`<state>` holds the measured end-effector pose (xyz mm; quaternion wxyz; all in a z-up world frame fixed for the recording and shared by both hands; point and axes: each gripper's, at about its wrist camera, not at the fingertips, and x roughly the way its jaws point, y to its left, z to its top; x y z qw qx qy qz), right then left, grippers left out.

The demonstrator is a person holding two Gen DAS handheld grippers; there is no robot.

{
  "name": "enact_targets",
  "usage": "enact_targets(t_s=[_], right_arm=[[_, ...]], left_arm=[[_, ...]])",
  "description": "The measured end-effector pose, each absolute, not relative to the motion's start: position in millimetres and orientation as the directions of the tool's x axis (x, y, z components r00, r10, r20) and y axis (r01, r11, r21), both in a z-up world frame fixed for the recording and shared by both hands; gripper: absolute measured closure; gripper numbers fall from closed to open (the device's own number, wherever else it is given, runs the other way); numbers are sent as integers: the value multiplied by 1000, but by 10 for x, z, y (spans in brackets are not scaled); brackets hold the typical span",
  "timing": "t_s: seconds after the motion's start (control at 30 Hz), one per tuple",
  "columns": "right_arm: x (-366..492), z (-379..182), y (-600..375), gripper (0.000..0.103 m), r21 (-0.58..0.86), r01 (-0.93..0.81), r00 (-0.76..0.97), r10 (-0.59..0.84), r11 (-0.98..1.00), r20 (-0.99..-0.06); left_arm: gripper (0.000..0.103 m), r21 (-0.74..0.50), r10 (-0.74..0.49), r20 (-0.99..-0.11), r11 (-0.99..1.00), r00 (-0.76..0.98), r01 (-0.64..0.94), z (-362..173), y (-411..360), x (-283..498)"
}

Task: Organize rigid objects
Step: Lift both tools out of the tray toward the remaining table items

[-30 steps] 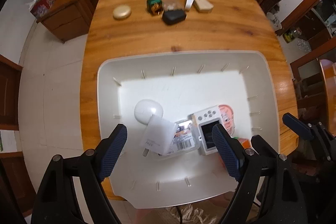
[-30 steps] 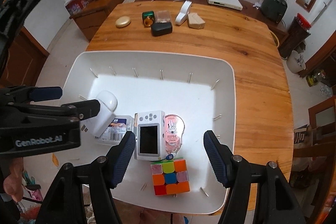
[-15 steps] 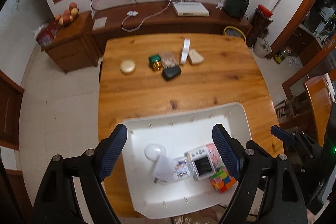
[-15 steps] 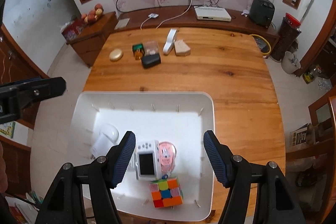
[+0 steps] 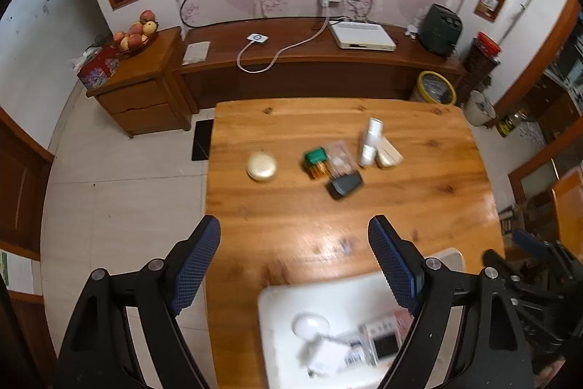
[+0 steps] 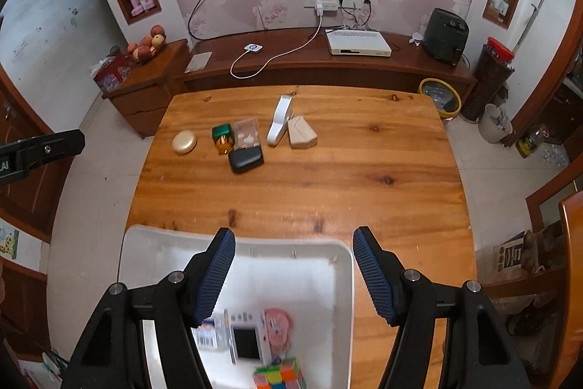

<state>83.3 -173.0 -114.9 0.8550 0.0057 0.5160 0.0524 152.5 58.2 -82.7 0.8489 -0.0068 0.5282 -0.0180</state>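
A white bin [image 6: 342, 265] [image 5: 277, 301] sits at the near edge of the wooden table [image 6: 328, 177]. It holds a white toy camera [image 6: 246, 334], a pink round item [image 6: 278, 323], a colour cube [image 6: 280, 376], a barcoded packet [image 6: 207, 338] and a white mouse [image 5: 309, 325]. Further back on the table lie a gold round case [image 6: 184, 142], a green-capped bottle [image 6: 222, 137], a clear box [image 6: 247, 133], a black case [image 6: 246, 160], a white holder [image 6: 280, 121] and a beige box [image 6: 300, 132]. My left gripper [image 5: 294, 257] and right gripper [image 6: 293, 265] hang open and empty, high above the bin.
A long wooden sideboard [image 6: 328, 61] with a white router [image 6: 359, 42] and a cable runs behind the table. A drawer cabinet [image 6: 145, 86] with fruit stands at the left. A yellow-rimmed bucket [image 6: 439, 95] and a wooden chair [image 6: 572, 261] are at the right.
Both grippers have risen and pulled back from the bin, tilting up. The bin has slid to the bottom of both views and the far wall has come into sight.
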Motion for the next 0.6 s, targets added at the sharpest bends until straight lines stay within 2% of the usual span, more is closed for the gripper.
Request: enact_targets(t_s=[0.37, 0.6], right_arm=[[1950, -1310, -1539, 35, 112, -27, 441, 113, 993, -890], [2775, -1786, -1444, 35, 115, 43, 366, 91, 992, -926]], left_arm=[[18, -45, -11, -955, 993, 296, -109, -1814, 1021, 2413], [18, -104, -54, -976, 967, 211, -234, -2356, 1238, 2803]])
